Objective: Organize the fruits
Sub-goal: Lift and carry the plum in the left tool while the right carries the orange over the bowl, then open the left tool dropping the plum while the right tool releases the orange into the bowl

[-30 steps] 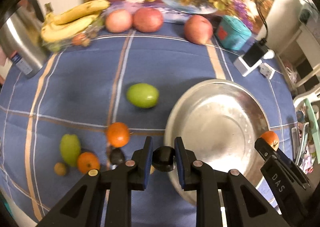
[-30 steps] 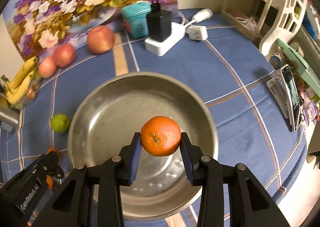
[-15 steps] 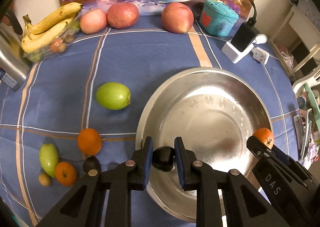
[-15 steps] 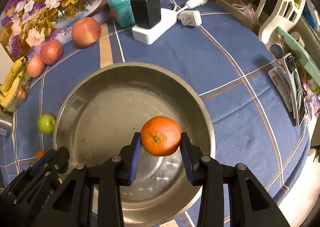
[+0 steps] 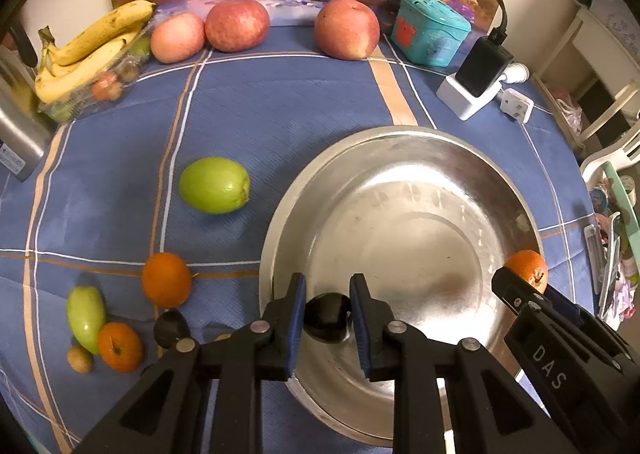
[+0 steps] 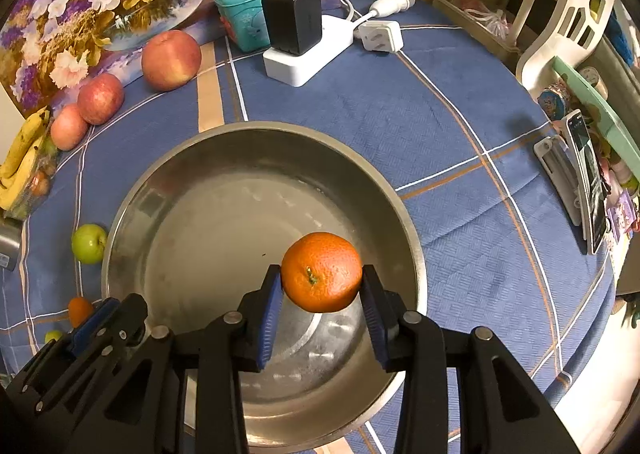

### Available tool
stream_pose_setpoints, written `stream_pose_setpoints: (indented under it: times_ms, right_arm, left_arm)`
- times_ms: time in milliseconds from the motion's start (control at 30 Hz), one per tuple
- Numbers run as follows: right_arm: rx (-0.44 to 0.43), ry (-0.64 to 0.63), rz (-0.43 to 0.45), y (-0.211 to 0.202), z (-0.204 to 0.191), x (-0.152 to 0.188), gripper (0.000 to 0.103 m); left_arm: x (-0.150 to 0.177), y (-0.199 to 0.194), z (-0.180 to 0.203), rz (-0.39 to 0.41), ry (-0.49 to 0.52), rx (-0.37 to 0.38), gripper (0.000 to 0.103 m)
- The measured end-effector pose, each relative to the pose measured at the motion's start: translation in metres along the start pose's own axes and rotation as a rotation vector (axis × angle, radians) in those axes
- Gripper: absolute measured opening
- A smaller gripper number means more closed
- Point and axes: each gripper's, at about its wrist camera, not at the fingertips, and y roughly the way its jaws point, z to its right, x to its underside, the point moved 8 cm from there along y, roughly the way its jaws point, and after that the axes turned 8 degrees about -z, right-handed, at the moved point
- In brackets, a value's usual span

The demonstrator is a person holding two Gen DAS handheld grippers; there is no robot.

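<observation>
A wide steel bowl [image 5: 400, 158] [image 6: 256, 138] sits on the blue checked cloth. Over its near left rim my left gripper [image 5: 327, 316] is shut on a small dark round fruit [image 5: 326, 314]. My right gripper [image 6: 322, 294] is shut on a mandarin [image 6: 322, 272] and hangs above the bowl's inside; the mandarin [image 5: 527, 269] shows at the bowl's right edge in the left wrist view. On the cloth to the left lie a green fruit [image 5: 214, 185], a mandarin [image 5: 166, 279], a pale green fruit [image 5: 86, 317], another mandarin [image 5: 119, 347] and a second dark fruit [image 5: 171, 328].
Three apples [image 5: 346, 29] and a box with bananas [image 5: 88, 50] line the back by a flower painting. A teal tin [image 5: 430, 36], a charger on a white power strip [image 5: 478, 82] and a steel kettle [image 5: 14, 126] stand around. The table edge runs at the right.
My left gripper has carried the dark fruit rightward, from beside the bowl to over its near rim. The right gripper still holds the mandarin above the bowl, hardly moved.
</observation>
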Motion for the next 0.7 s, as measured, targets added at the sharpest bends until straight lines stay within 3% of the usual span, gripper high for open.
stream_pose_setpoints:
  times_ms: [100, 233, 367, 700]
  right_arm:
    - [0.007, -0.002, -0.004, 0.002, 0.001, 0.0, 0.041]
    - [0.013, -0.001, 0.008, 0.0, 0.001, -0.001, 0.051]
    - [0.017, -0.01, 0.022, -0.003, 0.0, -0.001, 0.051]
    - [0.019, -0.03, 0.037, -0.007, -0.003, 0.001, 0.051]
  left_arm:
    - [0.0, 0.0, 0.0, -0.003, 0.001, 0.003, 0.025]
    - [0.0, -0.002, -0.001, 0.0, -0.002, 0.011, 0.026]
    - [0.0, -0.005, -0.005, 0.003, -0.013, 0.017, 0.027]
    - [0.0, -0.019, -0.018, 0.023, -0.059, 0.041, 0.041]
